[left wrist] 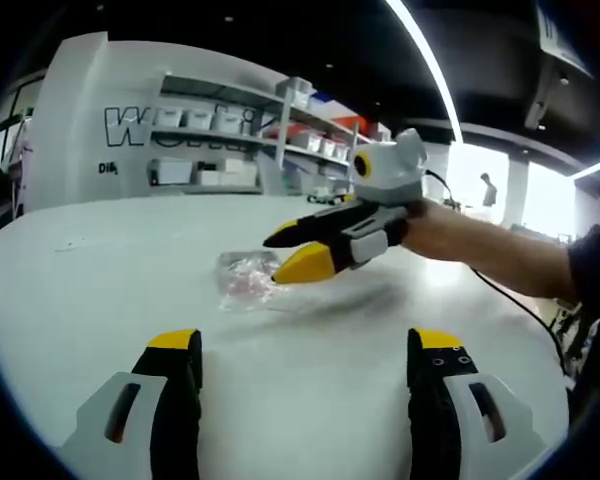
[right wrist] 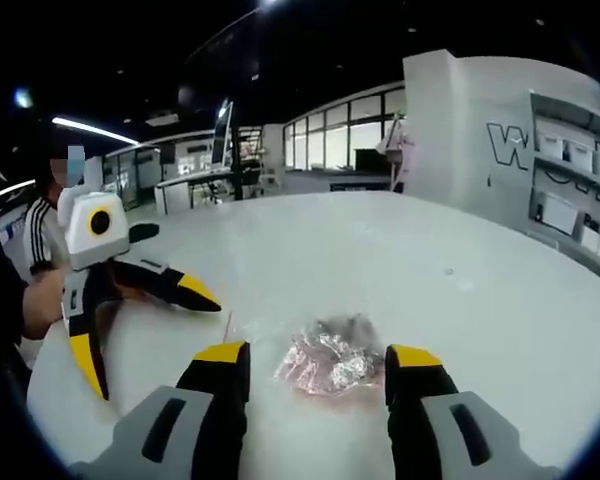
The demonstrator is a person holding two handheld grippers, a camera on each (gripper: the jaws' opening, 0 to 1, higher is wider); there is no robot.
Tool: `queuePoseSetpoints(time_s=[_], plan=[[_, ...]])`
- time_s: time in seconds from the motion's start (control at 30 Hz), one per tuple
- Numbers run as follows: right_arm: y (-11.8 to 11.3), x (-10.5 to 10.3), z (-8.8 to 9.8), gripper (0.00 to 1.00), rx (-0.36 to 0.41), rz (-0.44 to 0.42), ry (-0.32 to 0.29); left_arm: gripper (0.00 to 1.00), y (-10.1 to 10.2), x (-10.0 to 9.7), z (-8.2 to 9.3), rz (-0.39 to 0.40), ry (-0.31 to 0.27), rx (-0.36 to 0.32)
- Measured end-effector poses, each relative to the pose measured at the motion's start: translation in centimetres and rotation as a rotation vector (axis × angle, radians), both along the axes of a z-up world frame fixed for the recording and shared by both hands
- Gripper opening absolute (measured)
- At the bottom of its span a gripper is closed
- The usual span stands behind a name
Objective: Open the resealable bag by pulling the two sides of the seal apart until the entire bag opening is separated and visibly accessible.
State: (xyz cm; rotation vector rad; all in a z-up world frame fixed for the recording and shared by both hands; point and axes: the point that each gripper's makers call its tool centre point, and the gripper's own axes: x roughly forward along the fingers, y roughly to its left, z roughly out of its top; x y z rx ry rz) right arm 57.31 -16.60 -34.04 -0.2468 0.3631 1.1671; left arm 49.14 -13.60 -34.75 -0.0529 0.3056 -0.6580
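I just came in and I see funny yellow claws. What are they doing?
A person is holding a claw tool in each hand over a white table. A small clear resealable bag lies flat on it, with something crinkly inside. The right gripper is open, its jaws on either side of the bag. The left gripper is open too, farther back. Neither has grabbed the bag yet.

Left gripper view low over the white table (left wrist: 100,270), facing shelves at 11 o'clock, right gripper view close above the bag (right wrist: 328,362), facing windows at 12 o'clock, both sharing bag and tabletop
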Motion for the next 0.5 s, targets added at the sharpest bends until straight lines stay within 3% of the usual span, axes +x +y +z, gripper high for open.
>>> queuePoseSetpoints(time_s=[0.5], plan=[[0.48, -0.01, 0.06, 0.44, -0.024, 0.033, -0.019, 0.83, -0.03, -0.04, -0.03, 0.002, 0.0, 0.002]])
